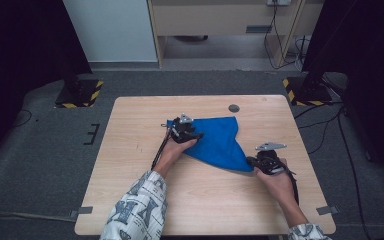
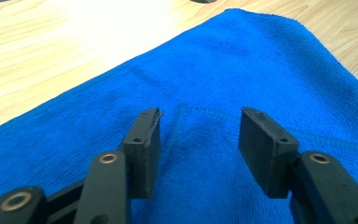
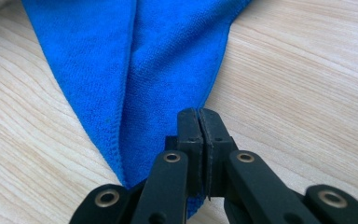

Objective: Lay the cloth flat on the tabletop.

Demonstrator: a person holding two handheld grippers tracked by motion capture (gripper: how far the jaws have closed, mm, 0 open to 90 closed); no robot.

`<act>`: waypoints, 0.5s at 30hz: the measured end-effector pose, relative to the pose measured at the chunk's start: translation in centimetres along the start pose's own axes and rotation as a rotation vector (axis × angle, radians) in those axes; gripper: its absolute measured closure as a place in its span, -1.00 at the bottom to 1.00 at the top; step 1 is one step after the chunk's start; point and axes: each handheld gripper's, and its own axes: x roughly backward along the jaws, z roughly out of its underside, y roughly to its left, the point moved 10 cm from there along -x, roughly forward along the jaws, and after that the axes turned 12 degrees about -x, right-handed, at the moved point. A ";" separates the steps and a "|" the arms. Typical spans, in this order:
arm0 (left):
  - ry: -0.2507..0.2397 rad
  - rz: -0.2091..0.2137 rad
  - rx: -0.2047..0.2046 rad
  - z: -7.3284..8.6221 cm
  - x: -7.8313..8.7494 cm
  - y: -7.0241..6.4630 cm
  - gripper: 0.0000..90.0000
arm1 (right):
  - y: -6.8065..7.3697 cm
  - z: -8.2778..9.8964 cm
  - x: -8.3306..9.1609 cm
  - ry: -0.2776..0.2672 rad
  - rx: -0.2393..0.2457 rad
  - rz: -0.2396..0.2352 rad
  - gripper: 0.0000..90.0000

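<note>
Judging from the table's [image 1: 130, 200] near edge outward, the blue cloth's [image 1: 215, 142] corner is clamped by the closed right gripper [image 1: 258, 161], while the half-open, empty left gripper [image 1: 192, 131] is poised farther over it, folding unfinished.

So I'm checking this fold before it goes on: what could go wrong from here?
The left tool stands open over the cloth with nothing pinched; closing here could grab a bunched fold, not an edge. The right tool is shut on the cloth's corner, so a pull may drag the whole cloth across the table.
</note>
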 end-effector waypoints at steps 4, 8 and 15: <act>0.012 0.001 -0.007 0.4 -0.7 -0.2 0.11 | 0.0 0.1 0.1 0.003 0.003 0.001 0.97; 0.017 0.000 -0.016 0.4 -0.8 -0.2 0.16 | 0.1 0.3 0.3 0.003 -0.002 0.002 0.97; 0.047 0.008 -0.048 0.6 -1.0 -0.7 0.29 | 0.1 0.9 1.3 0.006 -0.014 0.012 0.97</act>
